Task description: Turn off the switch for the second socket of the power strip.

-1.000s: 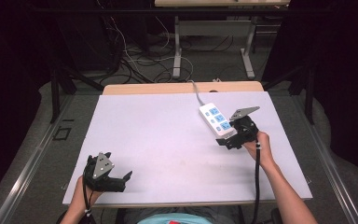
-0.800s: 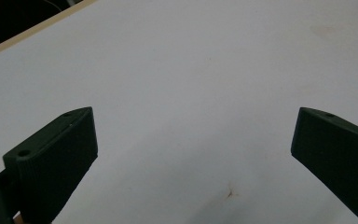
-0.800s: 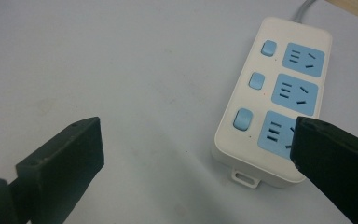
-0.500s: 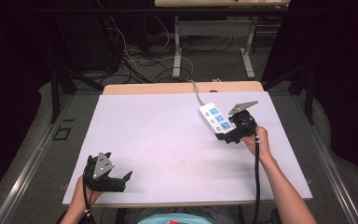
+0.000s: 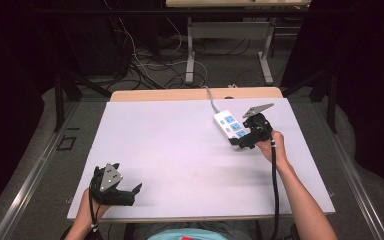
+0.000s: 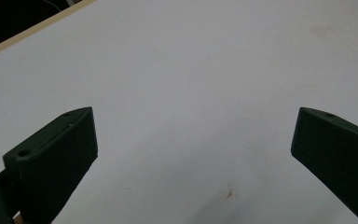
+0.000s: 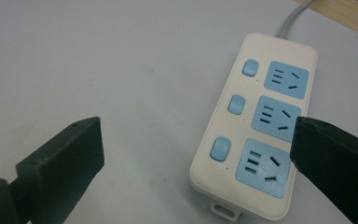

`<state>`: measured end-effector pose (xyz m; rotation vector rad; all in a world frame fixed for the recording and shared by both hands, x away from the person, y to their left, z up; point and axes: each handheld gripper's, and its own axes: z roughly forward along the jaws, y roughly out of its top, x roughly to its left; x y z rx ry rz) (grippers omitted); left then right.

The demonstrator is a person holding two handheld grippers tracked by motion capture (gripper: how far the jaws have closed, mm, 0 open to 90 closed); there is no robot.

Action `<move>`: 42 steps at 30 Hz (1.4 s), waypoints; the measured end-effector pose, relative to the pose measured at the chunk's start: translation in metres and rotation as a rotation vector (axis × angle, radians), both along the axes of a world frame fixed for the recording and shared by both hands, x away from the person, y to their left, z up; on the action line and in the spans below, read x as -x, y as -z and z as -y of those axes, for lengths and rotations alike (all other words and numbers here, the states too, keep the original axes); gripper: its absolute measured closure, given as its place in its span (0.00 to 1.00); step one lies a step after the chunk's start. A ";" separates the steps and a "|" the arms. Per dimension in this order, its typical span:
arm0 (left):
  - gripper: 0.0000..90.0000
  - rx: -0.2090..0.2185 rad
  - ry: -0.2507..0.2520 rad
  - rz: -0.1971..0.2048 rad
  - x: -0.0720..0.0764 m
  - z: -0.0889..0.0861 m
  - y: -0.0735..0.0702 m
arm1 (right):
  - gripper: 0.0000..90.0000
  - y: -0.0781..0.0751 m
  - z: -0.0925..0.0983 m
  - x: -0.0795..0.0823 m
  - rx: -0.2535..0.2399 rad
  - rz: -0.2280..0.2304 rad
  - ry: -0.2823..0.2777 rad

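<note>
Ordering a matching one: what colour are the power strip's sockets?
Light blue sockets on a cream power strip, clearest in the right gripper view.

- White table (image 5: 190, 150) with a pale wooden far edge, standing on a grey floor (image 5: 45, 165).
- Cream power strip (image 5: 228, 127) lay flat toward the far right; three blue sockets, three blue switches.
- Grey cord (image 5: 211, 100) ran from the strip over the far edge.
- Small brownish stain (image 6: 229, 192) marked the near left surface.
</note>
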<state>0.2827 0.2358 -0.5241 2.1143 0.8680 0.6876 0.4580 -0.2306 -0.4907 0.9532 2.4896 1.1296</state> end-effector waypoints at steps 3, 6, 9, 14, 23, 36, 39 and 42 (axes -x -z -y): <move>0.00 0.002 -0.002 0.002 0.000 0.000 0.000 | 0.03 -0.002 -0.001 -0.002 -0.003 -0.005 0.004; 0.00 0.002 -0.002 0.002 0.000 0.000 0.000 | 0.03 -0.003 -0.002 -0.006 -0.012 0.000 -0.002; 0.00 -0.001 -0.003 0.003 0.000 0.000 0.000 | 0.03 -0.004 -0.005 -0.009 -0.023 -0.005 0.000; 0.00 0.010 -0.004 0.008 0.000 0.000 0.001 | 0.03 -0.007 -0.005 -0.016 -0.027 0.001 0.010; 0.00 0.011 -0.006 -0.004 0.000 0.000 0.001 | 0.03 -0.010 -0.003 -0.029 -0.051 -0.003 0.029; 0.00 0.005 -0.005 0.001 0.000 0.000 0.000 | 0.03 -0.003 -0.005 -0.047 -0.075 -0.041 0.046; 0.00 0.012 -0.006 0.006 0.000 0.000 0.001 | 0.04 -0.002 -0.009 -0.051 -0.063 -0.034 0.042; 0.00 0.006 -0.002 -0.001 0.000 0.000 0.001 | 0.07 0.000 -0.012 -0.052 -0.072 -0.045 0.042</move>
